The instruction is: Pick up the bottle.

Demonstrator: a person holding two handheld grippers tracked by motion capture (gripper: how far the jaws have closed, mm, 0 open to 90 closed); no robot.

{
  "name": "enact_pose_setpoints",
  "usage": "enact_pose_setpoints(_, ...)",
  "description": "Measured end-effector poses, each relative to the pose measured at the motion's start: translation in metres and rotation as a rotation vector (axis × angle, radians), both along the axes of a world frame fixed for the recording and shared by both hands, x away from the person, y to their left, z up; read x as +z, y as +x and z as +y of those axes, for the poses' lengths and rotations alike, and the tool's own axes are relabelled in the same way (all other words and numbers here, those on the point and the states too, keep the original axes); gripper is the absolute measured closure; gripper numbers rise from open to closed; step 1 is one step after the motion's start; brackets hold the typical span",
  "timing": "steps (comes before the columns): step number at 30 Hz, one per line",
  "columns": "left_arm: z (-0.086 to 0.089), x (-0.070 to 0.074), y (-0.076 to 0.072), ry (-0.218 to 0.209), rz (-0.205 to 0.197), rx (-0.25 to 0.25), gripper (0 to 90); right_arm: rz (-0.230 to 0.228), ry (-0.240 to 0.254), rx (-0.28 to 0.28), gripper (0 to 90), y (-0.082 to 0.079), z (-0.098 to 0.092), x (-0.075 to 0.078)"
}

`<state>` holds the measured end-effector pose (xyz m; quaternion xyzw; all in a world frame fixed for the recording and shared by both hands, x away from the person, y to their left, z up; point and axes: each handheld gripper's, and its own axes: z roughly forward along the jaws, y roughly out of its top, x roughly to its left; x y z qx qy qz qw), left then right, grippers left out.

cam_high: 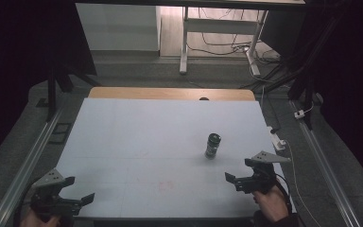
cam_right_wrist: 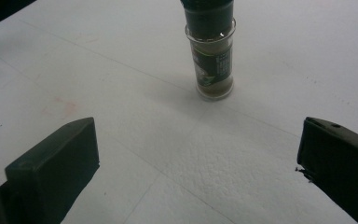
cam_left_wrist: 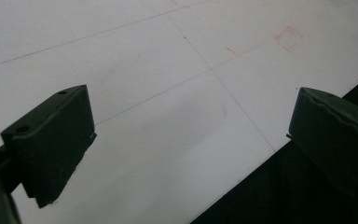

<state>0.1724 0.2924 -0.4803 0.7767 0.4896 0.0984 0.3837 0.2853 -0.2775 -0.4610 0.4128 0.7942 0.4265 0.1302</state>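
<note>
A small glass spice jar (cam_high: 212, 145) with a dark cap and a dark label stands upright on the white table top (cam_high: 137, 137), right of centre. My right gripper (cam_high: 237, 169) hovers just in front of it and slightly to its right, open and holding nothing. In the right gripper view the jar (cam_right_wrist: 212, 60) stands ahead of the spread jaws of my right gripper (cam_right_wrist: 198, 154), a short gap away. My left gripper (cam_high: 81, 189) is over the near left corner of the table, open and holding nothing. The left gripper view has my left gripper (cam_left_wrist: 191, 126) above bare table.
A faint red square mark (cam_high: 166, 185) lies on the table near the front edge, also seen as the red mark (cam_left_wrist: 288, 37). A white power strip (cam_high: 277, 139) sits at the table's right edge. A wooden strip (cam_high: 170, 93) borders the far side.
</note>
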Motion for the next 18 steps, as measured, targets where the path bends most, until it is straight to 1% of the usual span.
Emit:
enact_pose_setpoints(4, -0.001, 0.000, 0.000, 0.010, -0.001, -0.005, 0.9, 0.000, -0.003, -0.001, 0.0, 0.006, 0.003, -0.001)
enact_pose_setpoints(6, -0.002, 0.000, 0.000, 0.015, -0.001, -0.011, 0.9, -0.015, -0.027, -0.011, 0.0, 0.009, 0.005, -0.003)
enact_pose_setpoints(7, -0.002, 0.000, 0.000, 0.017, -0.001, -0.013, 0.9, -0.015, -0.040, -0.015, 0.0, 0.011, 0.005, -0.004)
enact_pose_setpoints(9, -0.003, 0.000, 0.000, 0.018, -0.003, -0.013, 0.7, -0.019, -0.051, -0.023, 0.0, 0.016, 0.006, -0.006)
enact_pose_setpoints(13, -0.001, 0.000, 0.000, 0.009, 0.001, -0.013, 0.4, -0.026, -0.063, -0.019, 0.0, 0.024, 0.009, -0.008)
enact_pose_setpoints(15, -0.001, 0.000, 0.000, 0.006, 0.002, -0.013, 0.4, -0.027, -0.067, 0.000, 0.0, 0.028, 0.010, -0.009)
enact_pose_setpoints(18, -0.002, 0.000, 0.000, 0.010, 0.002, -0.018, 0.4, -0.034, -0.086, 0.012, 0.0, 0.034, 0.013, -0.009)
